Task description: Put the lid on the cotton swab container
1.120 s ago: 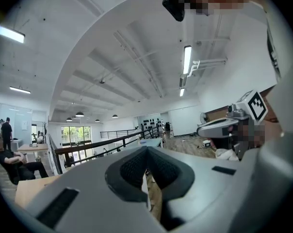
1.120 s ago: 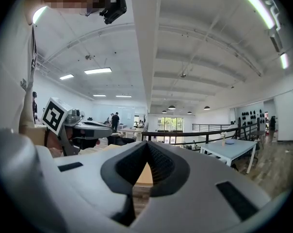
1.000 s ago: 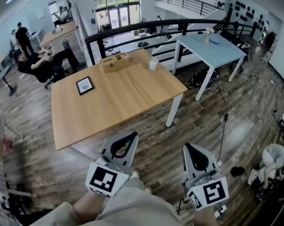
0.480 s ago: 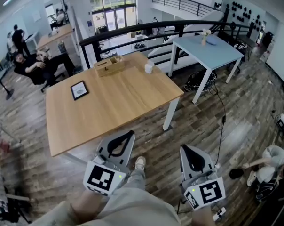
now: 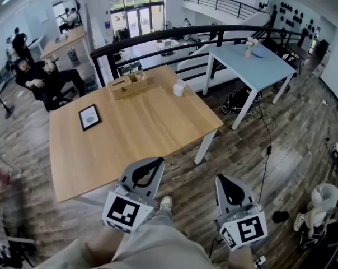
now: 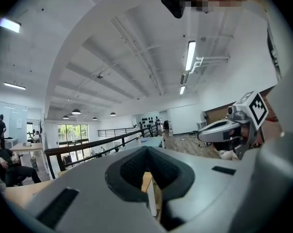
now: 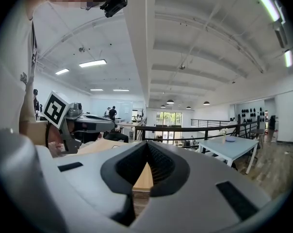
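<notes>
A dark wood-plank floor (image 5: 281, 144) is seen across most of the head view. On it a large light wooden desk (image 5: 141, 133) is set, with a pale blue desk (image 5: 258, 66) beyond its right corner and a black railing (image 5: 174, 35) running behind both. Seated people (image 5: 37, 74) are seen at the far left.

The left tool (image 5: 156, 161) and the right tool (image 5: 221, 176) are held low, close to the body, over the floor on the near side of the wooden desk and well apart from everything on it. The left tool overlaps the desk's near edge in the head view; the right tool is held over bare floor to its right. In each gripper view, the jaws are shown closed, their tips meeting. Nothing is held between them; only desk surface is glimpsed through the gap behind the tips. A marker cube (image 5: 124, 213) is carried at the rear of the left tool.

On the far side of the wooden desk an open wooden box (image 5: 127, 85) is placed. A dark framed panel (image 5: 89, 117) lies flat toward the left edge. A small white container (image 5: 180, 88) stands near the far right edge, just right of the box; it is too small for a lid to be made out.
</notes>
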`<state>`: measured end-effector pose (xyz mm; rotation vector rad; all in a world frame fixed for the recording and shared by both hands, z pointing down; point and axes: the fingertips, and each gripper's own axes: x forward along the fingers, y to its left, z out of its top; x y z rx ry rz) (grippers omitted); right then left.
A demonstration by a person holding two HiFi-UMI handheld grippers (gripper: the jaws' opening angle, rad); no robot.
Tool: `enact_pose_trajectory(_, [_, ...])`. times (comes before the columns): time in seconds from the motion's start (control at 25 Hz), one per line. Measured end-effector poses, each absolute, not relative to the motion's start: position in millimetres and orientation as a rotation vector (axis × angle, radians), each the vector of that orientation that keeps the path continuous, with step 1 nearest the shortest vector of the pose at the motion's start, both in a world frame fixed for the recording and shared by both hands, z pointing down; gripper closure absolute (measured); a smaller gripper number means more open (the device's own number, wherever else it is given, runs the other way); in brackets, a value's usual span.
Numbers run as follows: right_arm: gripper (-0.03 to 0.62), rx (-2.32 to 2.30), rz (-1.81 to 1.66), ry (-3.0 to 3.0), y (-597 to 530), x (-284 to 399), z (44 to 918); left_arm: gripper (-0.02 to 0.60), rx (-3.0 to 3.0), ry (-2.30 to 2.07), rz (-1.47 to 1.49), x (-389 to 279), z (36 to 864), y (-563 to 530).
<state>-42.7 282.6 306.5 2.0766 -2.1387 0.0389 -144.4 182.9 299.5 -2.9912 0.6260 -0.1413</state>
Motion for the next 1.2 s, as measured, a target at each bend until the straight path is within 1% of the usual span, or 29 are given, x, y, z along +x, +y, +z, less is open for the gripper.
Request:
enact_pose_trajectory(0.4, [0.568, 2.08, 0.062, -2.101, 148, 15, 299, 0.56, -3.01, 0.556, -0.167, -80, 296, 51])
enact_pose_trajectory(0.6, [0.568, 2.095, 0.055, -2.081, 96, 38, 298, 0.559, -3.011, 0.542, -0.169, -58, 299, -3])
enact_pose_trajectory(0.84, [0.568, 2.106, 0.062, -2.058, 55, 58, 303, 0.558, -3.007, 0.539, -0.166, -43, 304, -45])
enact_pose_trajectory(1.2, [0.568, 2.075, 0.098, -2.069, 18, 83, 318, 0.559, -2.992, 0.566, -0.195, -20, 313, -79])
